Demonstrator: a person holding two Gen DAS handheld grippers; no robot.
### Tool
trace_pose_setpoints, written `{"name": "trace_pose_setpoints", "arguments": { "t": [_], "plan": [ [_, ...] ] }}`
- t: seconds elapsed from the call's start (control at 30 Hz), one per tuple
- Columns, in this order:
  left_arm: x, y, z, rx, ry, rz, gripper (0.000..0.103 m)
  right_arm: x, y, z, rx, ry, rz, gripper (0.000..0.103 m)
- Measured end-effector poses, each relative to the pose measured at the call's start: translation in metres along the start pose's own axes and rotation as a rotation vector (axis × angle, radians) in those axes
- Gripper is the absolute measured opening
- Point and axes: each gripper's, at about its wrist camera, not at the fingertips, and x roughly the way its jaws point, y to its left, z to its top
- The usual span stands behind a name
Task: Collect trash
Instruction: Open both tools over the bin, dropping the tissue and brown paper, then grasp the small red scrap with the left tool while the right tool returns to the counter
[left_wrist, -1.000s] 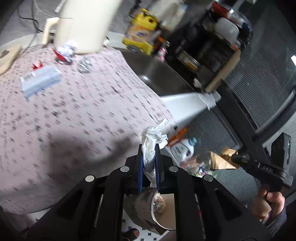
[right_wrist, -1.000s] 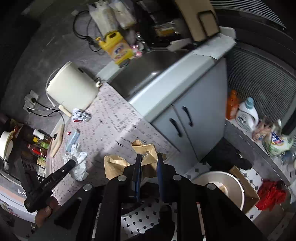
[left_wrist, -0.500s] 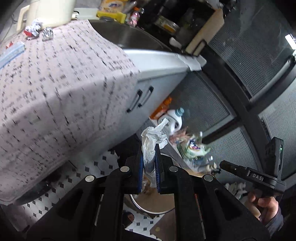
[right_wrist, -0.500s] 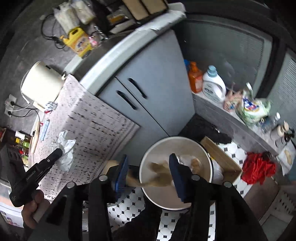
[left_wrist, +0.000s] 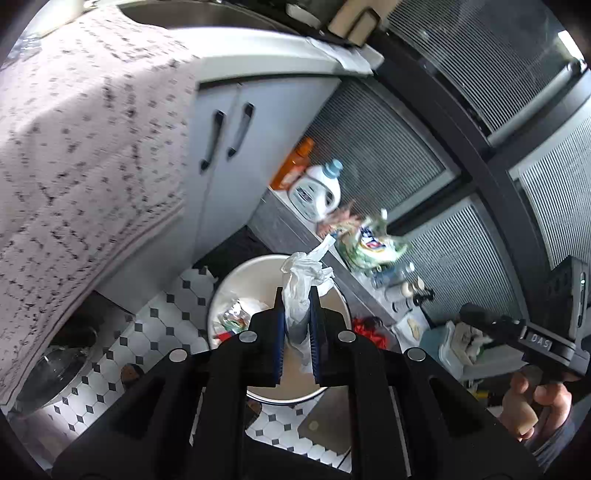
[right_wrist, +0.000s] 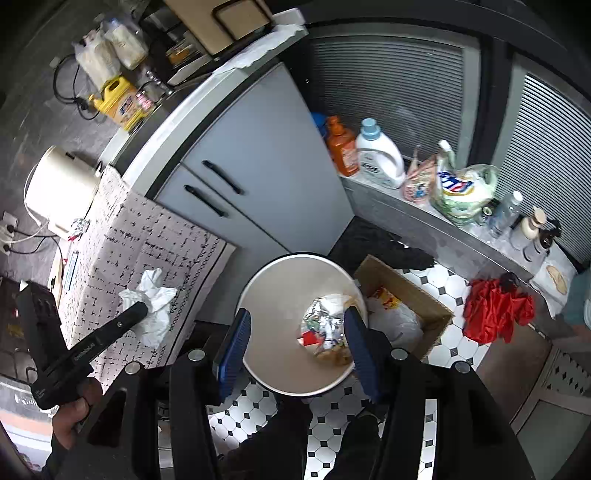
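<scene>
I've got the left gripper (left_wrist: 297, 314) pinching a crumpled white tissue (left_wrist: 303, 273) between its blue pads, held right over the round white trash bin (left_wrist: 236, 277) on the tiled floor. My right gripper (right_wrist: 295, 347) is spread wide w/ nothing between the pads, also above the bin (right_wrist: 280, 288); its mouth is fully open below both tools. Tight surroundings: grey cabinet (right_wrist: 258, 177) w/ 2 black handles just behind the bin, patterned tablecloth edge (right_wrist: 207, 280) hanging close on the left, cardboard box (right_wrist: 406, 291) touching the bin's right side, low ledge beyond. Bin holds mixed trash: foil wrappers (right_wrist: 325, 321), a red scrap, brown paper bits near the bottom. Box holds 1 white plastic bag (right_wrist: 395, 317). On the ledge: 1 orange bottle (right_wrist: 341, 147), 1 white detergent jug (right_wrist: 380, 155). 1 red cloth (right_wrist: 495, 310) lies on the floor at right.
</scene>
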Motion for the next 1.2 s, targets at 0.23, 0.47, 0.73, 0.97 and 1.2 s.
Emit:
{"name": "trace_pose_setpoints", "arguments": {
  "t": [0.23,0.47,0.73,0.97,1.2],
  "plan": [
    [0.020,-0.016,0.000,0.018,0.051,-0.027,0.060,-0.011,-0.024,-0.003,0.041,-0.016,-0.016,0.054],
    [0.002,-0.010,0.014,0.033,0.012,0.001,0.078,-0.009,-0.019,0.001,0.050,-0.025,-0.007,0.059],
    [-0.045,0.029,0.038,-0.003,-0.073,0.060,0.087,-0.002,0.030,0.017,0.008,-0.057,0.035,0.076],
    [-0.095,0.079,0.056,-0.052,-0.159,0.115,0.089,0.008,0.092,0.030,-0.055,-0.076,0.062,0.087],
    [-0.148,0.143,0.073,-0.100,-0.258,0.171,0.089,0.021,0.163,0.043,-0.110,-0.115,0.068,0.095]
  ]
}}
